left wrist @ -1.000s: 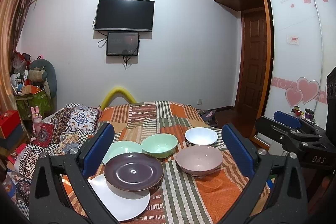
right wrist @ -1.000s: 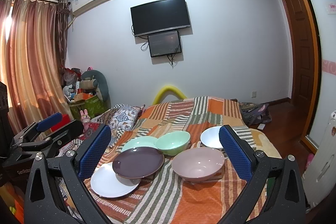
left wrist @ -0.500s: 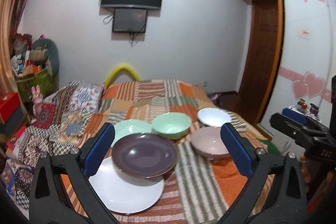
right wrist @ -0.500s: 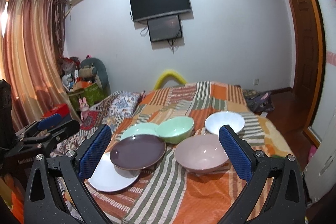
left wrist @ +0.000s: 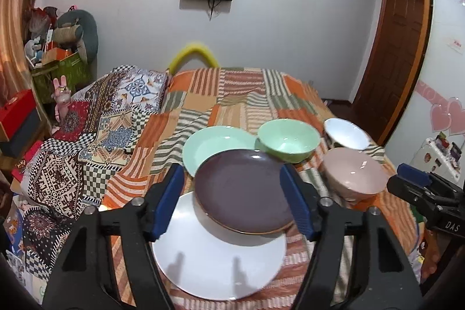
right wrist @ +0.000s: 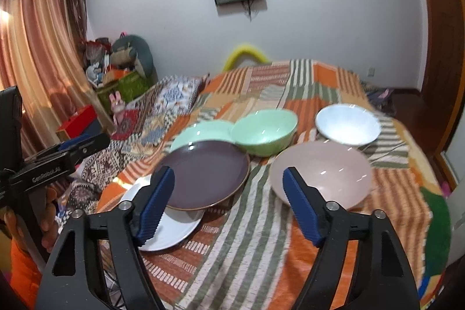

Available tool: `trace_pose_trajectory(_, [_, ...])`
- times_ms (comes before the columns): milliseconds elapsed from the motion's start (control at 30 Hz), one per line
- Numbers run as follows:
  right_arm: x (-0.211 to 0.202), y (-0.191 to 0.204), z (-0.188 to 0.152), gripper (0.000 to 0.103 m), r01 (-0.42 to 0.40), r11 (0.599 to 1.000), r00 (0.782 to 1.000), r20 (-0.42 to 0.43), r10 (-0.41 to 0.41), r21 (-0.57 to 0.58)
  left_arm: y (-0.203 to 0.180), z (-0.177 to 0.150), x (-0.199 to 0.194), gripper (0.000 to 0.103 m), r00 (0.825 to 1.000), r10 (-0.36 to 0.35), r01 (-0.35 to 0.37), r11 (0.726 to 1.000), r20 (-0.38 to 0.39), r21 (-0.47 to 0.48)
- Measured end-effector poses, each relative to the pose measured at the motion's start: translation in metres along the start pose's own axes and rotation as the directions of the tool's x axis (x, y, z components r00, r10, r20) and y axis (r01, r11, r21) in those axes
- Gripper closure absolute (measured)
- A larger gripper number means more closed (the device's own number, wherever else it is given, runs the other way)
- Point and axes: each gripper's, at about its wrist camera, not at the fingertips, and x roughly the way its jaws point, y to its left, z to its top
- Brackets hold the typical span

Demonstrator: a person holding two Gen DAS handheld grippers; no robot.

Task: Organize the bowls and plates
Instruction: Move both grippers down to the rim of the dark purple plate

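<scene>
Approach step: both grippers, left gripper point(left wrist: 232, 199) and right gripper point(right wrist: 229, 202), have just been narrowing to half-open, empty. The purple plate point(left wrist: 244, 191) lies on the bed, overlapping the white plate point(left wrist: 218, 257); next, grasp its rim.

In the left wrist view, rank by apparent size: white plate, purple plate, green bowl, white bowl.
1. white plate, nearest the camera, so partly inflated
2. purple plate
3. green bowl
4. white bowl, farthest away
</scene>
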Motion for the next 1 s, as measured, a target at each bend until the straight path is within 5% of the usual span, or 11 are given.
trace_pose_trajectory(633, [0.1, 0.002, -0.011, 0.062, 0.027, 0.998, 0.97, -0.242, -0.012, 0.061, 0.049, -0.015, 0.131, 0.068, 0.97, -0.023, 0.016, 0.999, -0.242, -0.029])
trace_pose_trajectory(1000, [0.128, 0.0, -0.02, 0.072, 0.065, 0.994, 0.948, -0.315, -0.036, 0.085, 0.06, -0.023, 0.173, 0.073, 0.952, -0.065, 0.051, 0.997, -0.3, -0.056])
